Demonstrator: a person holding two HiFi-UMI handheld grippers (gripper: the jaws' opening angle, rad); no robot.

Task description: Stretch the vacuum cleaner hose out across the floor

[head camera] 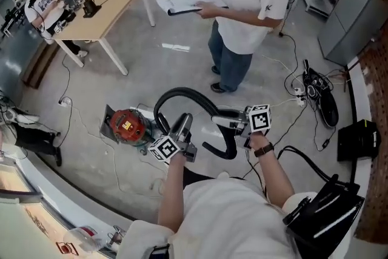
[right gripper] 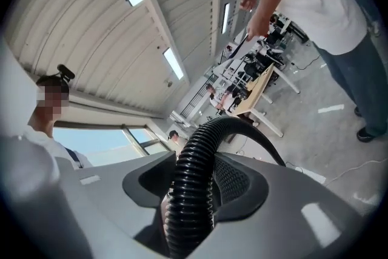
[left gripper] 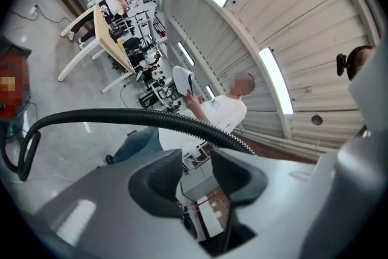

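Your right gripper clamps the hose; your left gripper stands part-open, empty. Only the right gripper view shows the window.

"What is the floor like?"

"Grey and smooth. A red vacuum cleaner sits on it, with a thin white cable lying off to one side."

"What else is down there?"

"A wooden table stands on white legs. A short white strip lies flat near it. A heap of black cables lies at the other side, near a black box."
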